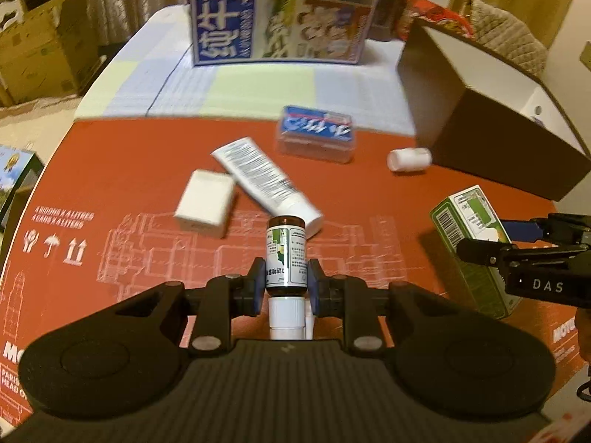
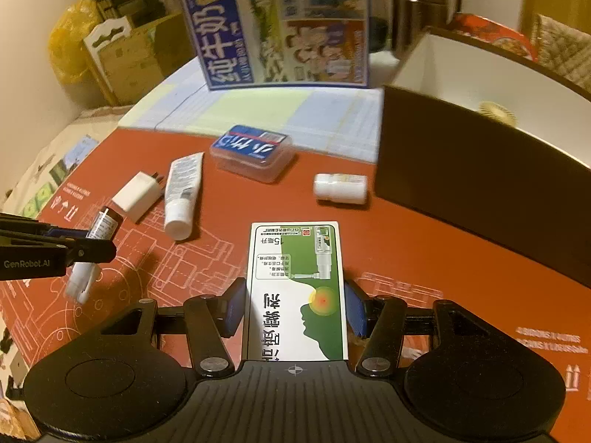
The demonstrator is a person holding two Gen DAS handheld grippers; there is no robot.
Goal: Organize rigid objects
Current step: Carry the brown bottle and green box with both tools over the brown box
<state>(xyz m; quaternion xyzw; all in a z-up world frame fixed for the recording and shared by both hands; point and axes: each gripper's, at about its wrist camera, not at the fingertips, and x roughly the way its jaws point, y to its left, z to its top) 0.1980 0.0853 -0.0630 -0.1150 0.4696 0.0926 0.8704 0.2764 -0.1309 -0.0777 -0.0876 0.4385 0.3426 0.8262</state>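
My left gripper point(image 1: 286, 288) is shut on a small brown spray bottle point(image 1: 286, 254) with a white nozzle, held above the red mat; it also shows in the right wrist view point(image 2: 101, 229). My right gripper point(image 2: 295, 308) is shut on a green and white medicine carton point(image 2: 297, 288), which also shows in the left wrist view point(image 1: 472, 247). On the mat lie a white tube point(image 1: 266, 181), a white charger block point(image 1: 205, 203), a clear case with a blue label point(image 1: 317, 133) and a small white pill bottle point(image 1: 409, 159).
A dark open box with a white inside point(image 1: 491, 110) stands at the right. A large blue milk carton box point(image 1: 280, 11) stands at the back on a pale checked cloth point(image 1: 236, 85). Cardboard boxes point(image 1: 40, 48) stand off the table at the left.
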